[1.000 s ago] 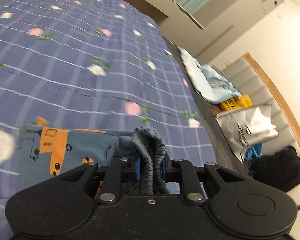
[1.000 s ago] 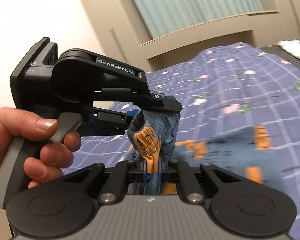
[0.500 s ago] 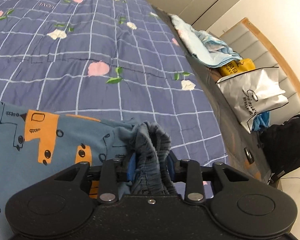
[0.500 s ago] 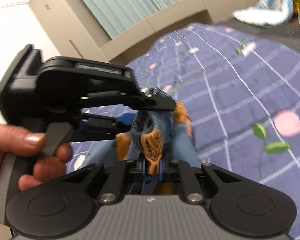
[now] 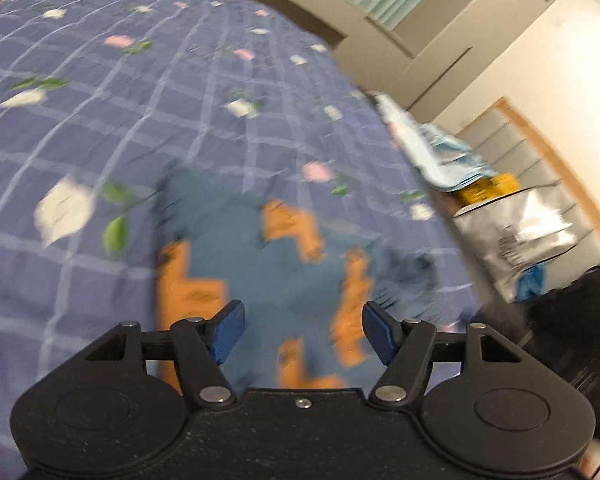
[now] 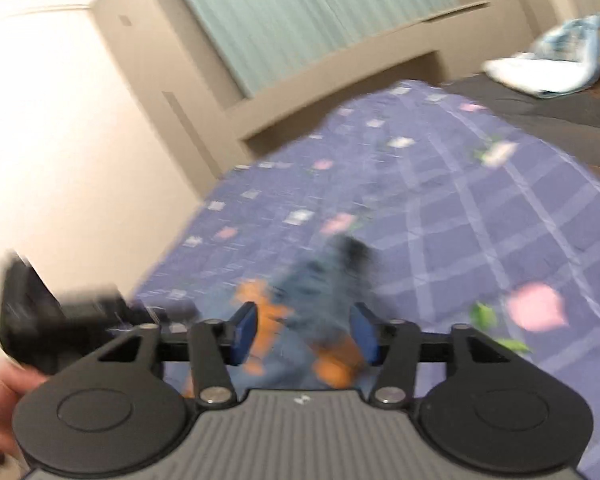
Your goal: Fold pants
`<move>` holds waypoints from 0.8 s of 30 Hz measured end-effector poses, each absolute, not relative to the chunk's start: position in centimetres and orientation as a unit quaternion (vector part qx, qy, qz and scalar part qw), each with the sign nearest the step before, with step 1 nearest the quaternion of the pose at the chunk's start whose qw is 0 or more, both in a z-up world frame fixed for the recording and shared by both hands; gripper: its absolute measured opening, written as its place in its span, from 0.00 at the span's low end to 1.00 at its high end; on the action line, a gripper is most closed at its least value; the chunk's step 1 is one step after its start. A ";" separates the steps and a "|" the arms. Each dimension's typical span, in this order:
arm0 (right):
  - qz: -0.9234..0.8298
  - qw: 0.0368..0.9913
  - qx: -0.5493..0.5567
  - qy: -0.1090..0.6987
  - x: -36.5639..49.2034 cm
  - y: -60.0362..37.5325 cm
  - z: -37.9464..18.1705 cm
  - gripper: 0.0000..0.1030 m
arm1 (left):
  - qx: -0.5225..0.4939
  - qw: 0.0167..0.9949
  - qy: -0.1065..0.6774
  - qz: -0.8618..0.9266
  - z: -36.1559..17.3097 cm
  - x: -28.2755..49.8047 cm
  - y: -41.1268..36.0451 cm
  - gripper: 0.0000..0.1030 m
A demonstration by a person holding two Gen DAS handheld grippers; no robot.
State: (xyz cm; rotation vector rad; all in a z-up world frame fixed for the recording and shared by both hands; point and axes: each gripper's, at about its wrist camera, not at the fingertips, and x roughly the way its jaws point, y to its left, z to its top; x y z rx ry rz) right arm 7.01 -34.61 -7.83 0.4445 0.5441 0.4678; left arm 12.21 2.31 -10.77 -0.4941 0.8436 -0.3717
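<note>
The small blue pants [image 5: 260, 264] with orange prints lie on the purple checked bedspread [image 5: 100, 120], blurred by motion. My left gripper [image 5: 303, 332] is open and empty just above them, its blue pads [image 5: 228, 330] spread wide. In the right wrist view the pants [image 6: 320, 292] lie bunched, with a dark waistband end at the far side. My right gripper [image 6: 305, 336] is open just above them, nothing between the jaws. The left gripper's body [image 6: 60, 320] shows blurred at the left, held by a hand.
A light blue cloth pile [image 5: 440, 148] lies at the bed's right edge; it also shows in the right wrist view [image 6: 556, 60]. A yellow item, a silver bag [image 5: 516, 236] and a black bag [image 5: 572, 312] sit beyond the bed. Wall and curtain stand behind.
Both grippers have opened and let go of the pants. The pants have dropped onto the bedspread, and both grippers have pulled back from them.
</note>
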 end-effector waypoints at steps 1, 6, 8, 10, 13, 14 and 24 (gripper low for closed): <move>0.253 0.903 0.232 0.260 7.8 -34.4 -7.8 0.60 | -0.224 0.868 0.412 -0.164 -11.3 12.0 2.5 0.65; 0.261 0.874 0.230 0.339 12.6 -33.8 -10.4 0.33 | -0.192 0.874 0.431 -0.120 -12.6 11.1 4.8 0.64; 0.224 0.891 0.183 0.350 12.8 -34.7 -10.6 0.25 | -0.194 0.877 0.424 -0.119 -12.1 10.9 5.6 0.64; 0.204 0.906 0.184 0.322 11.9 -36.6 -9.7 0.55 | -0.205 0.877 0.414 -0.134 -11.6 11.1 6.1 0.71; 0.204 0.903 0.222 0.307 11.7 -39.0 -9.2 0.79 | -0.246 0.861 0.414 -0.163 -11.8 12.0 6.2 0.71; 0.211 0.895 0.235 0.315 12.2 -39.4 -9.5 0.79 | -0.240 0.864 0.414 -0.159 -11.7 12.2 5.9 0.71; 0.259 0.857 0.276 0.348 12.8 -40.3 -11.1 0.79 | -0.183 0.864 0.449 -0.131 -12.9 14.4 5.4 0.68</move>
